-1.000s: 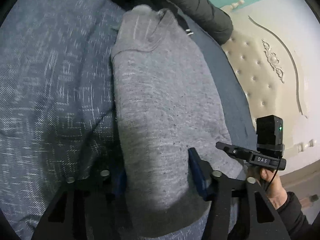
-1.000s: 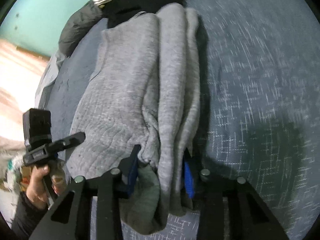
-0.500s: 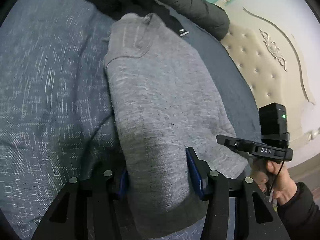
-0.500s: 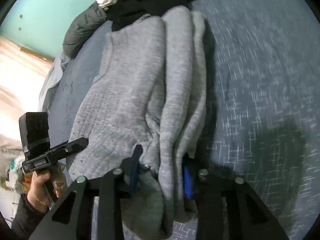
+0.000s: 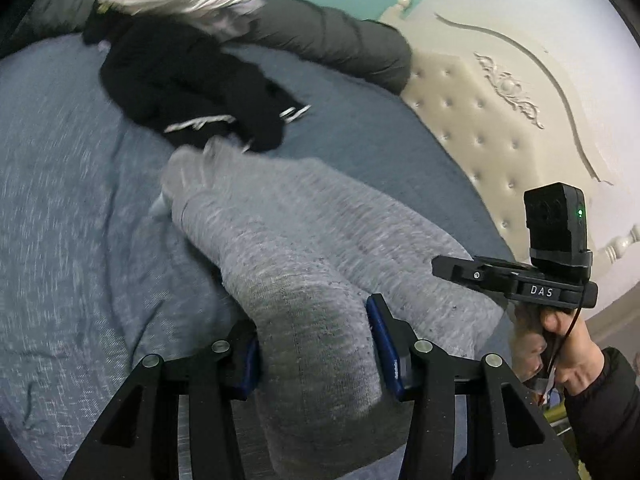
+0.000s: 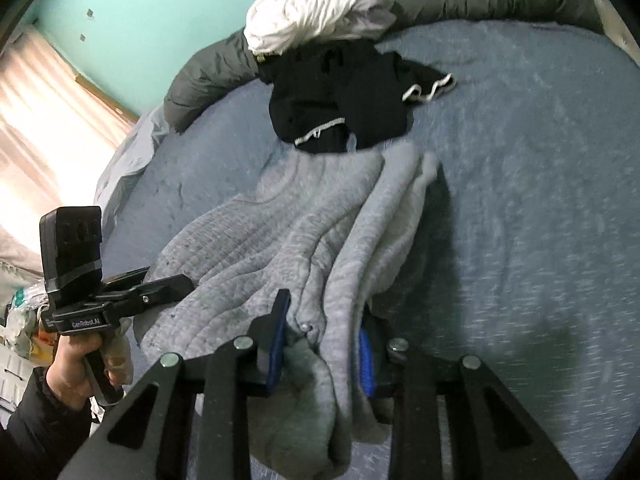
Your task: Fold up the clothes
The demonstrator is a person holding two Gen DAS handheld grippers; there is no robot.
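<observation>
A grey sweatshirt (image 5: 288,232) lies folded lengthwise on the blue bedspread (image 5: 72,216), its near end raised off the bed. My left gripper (image 5: 316,344) has a thick bunch of that near end between its blue pads, which press on it while the jaws are closing. In the right wrist view the same grey sweatshirt (image 6: 280,232) hangs in folds from my right gripper (image 6: 322,344), whose pads pinch its other near corner as the jaws are closing. Each view shows the other gripper held in a person's hand beside the cloth.
A black garment with white trim (image 6: 344,92) lies just beyond the sweatshirt, and a white bundle (image 6: 312,16) sits on it. A dark puffy jacket (image 5: 332,36) lines the far edge. The cream tufted headboard (image 5: 500,104) stands to the right in the left wrist view.
Both grippers have risen with the sweatshirt's near end, lifting it off the bed. The far end has drawn back toward me, uncovering the black garment and the white bundle.
</observation>
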